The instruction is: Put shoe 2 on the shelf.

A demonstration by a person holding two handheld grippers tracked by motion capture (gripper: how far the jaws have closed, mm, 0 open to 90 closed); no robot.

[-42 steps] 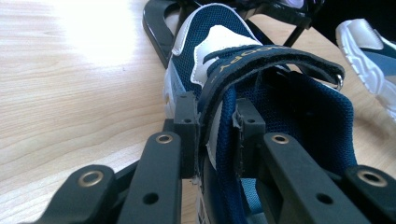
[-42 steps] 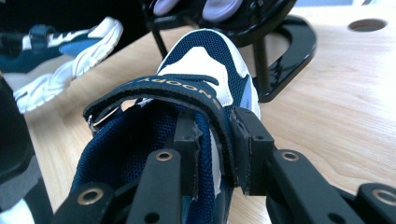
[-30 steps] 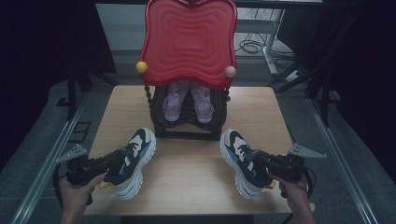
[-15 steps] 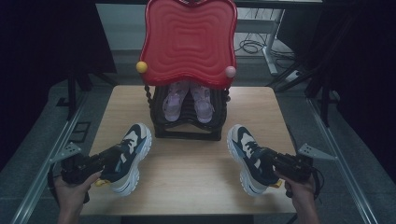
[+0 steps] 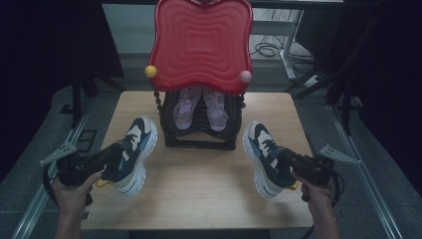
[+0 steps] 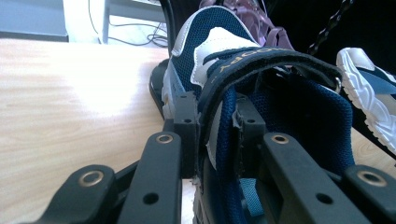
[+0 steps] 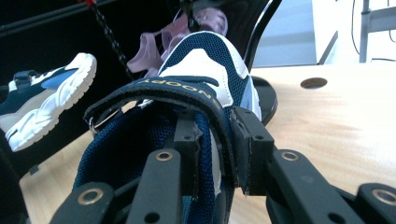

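Observation:
Two navy-and-white strap sneakers flank a black shoe rack (image 5: 199, 137). My left gripper (image 5: 110, 155) is shut on the left sneaker (image 5: 133, 152). Its jaws pinch the collar wall and strap, seen close up in the left gripper view (image 6: 217, 130), and the toe points toward the rack. My right gripper (image 5: 287, 162) is shut on the right sneaker (image 5: 263, 158). In the right gripper view (image 7: 215, 140) it grips the side wall under the lettered strap (image 7: 177, 91). Each gripper view shows the other sneaker farther off (image 6: 369, 93) (image 7: 46, 98).
A pair of purple shoes (image 5: 200, 105) sits on the rack beneath a tall red wavy panel (image 5: 200, 45) with a yellow knob (image 5: 151, 71) and a pink knob (image 5: 245, 76). The wooden table (image 5: 199, 194) has a round hole (image 7: 314, 83) in it. Cables lie on the floor behind.
My left gripper has carried its sneaker up and away from the front edge, closer to the rack. The right gripper and its sneaker have hardly moved.

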